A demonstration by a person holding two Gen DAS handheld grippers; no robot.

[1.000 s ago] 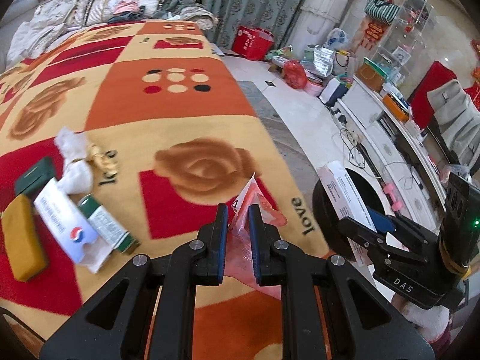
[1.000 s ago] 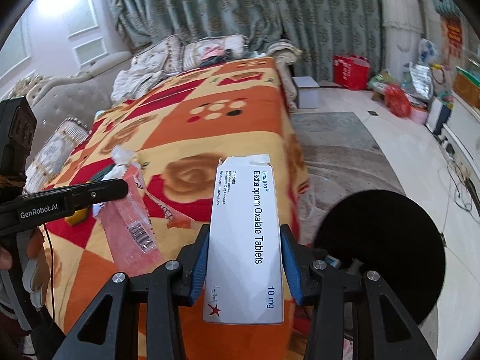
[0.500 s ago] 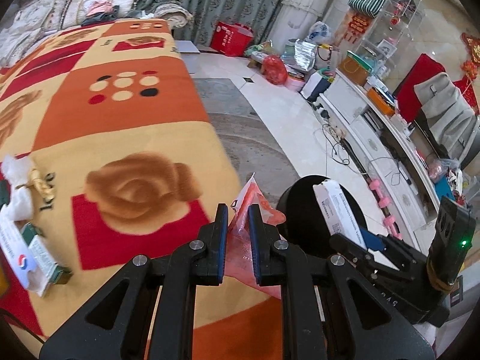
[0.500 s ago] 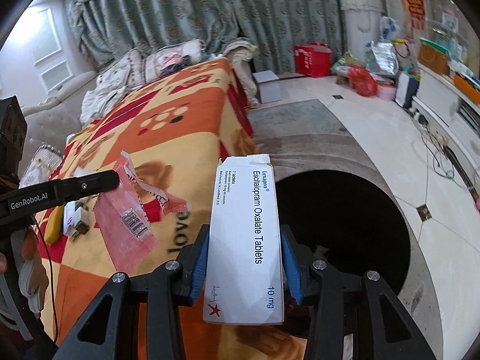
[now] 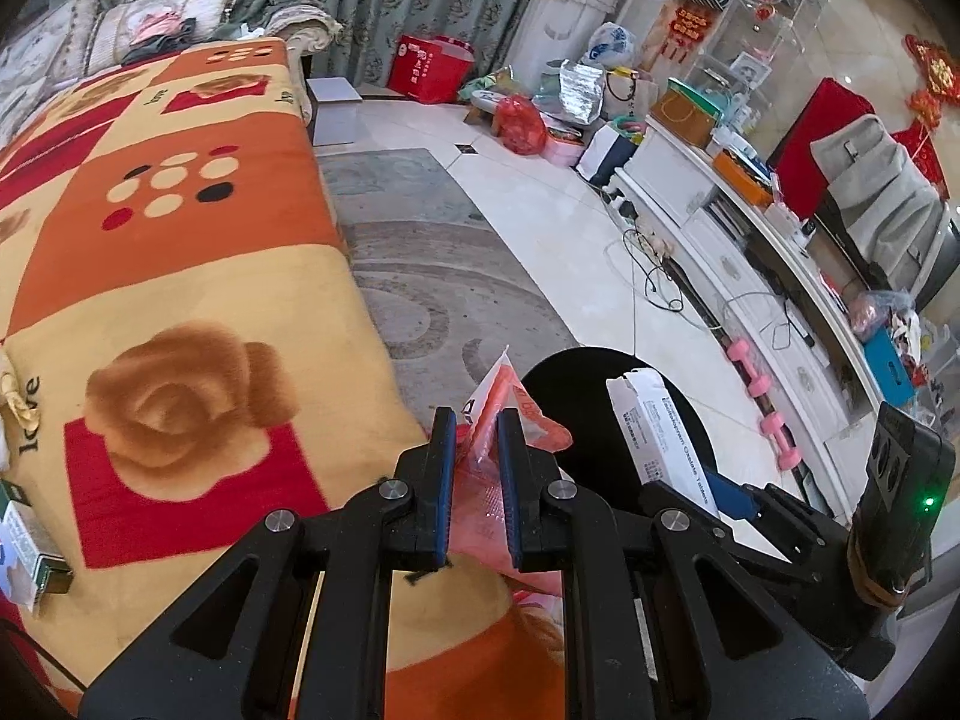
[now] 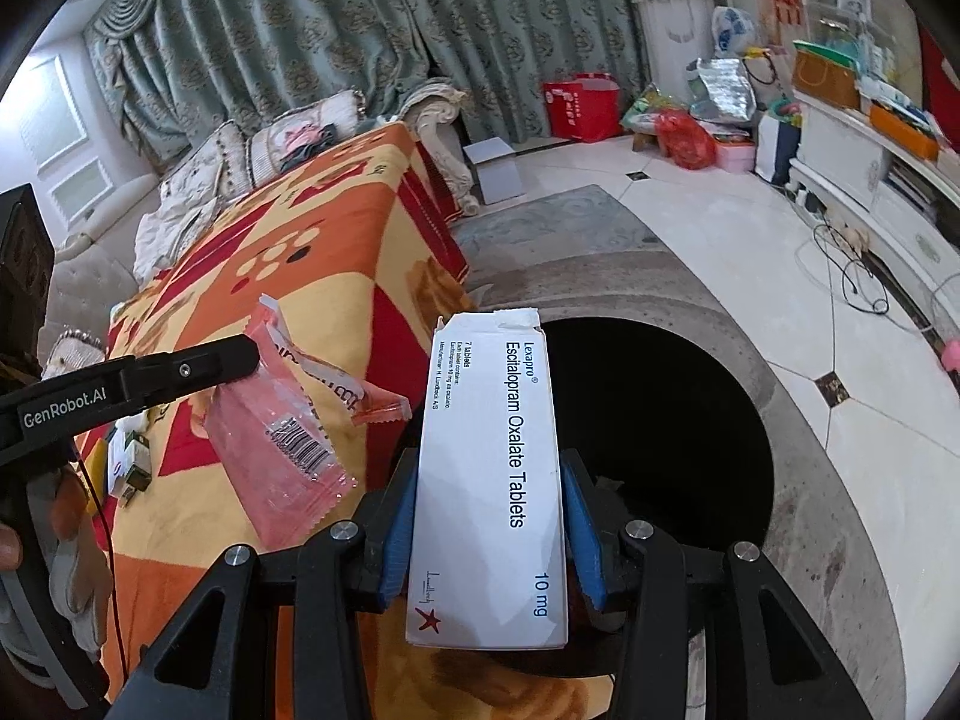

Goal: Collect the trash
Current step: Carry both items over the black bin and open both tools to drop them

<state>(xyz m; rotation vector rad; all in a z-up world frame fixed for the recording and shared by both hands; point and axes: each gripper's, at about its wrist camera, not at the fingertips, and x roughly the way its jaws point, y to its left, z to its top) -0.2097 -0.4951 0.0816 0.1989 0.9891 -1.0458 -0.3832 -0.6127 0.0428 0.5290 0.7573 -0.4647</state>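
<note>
Cardboard of the tablet box [image 6: 489, 480] looks light yet stiff, clenched flat-sided by the right tongs [image 6: 489, 531] at frame centre; the pink wrapper [image 5: 480, 468], limp and slippery, hangs pinched in the left tongs [image 5: 474, 474]. Versus 1 second ago, both sit nearer the black bin [image 6: 660, 420].

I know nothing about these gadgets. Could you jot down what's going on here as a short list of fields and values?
Setting: living room, patterned orange blanket beside a tiled floor
Left gripper: shut on a pink plastic wrapper
Right gripper: shut on a white tablet box printed "Escitalopram Oxalate Tablets"
Bin: round black trash bin on the floor, open, past the blanket's edge
Box position: held over the bin's near rim
Wrapper position: hanging near the blanket's edge, beside the bin
Left on blanket: small green-and-white carton
</note>
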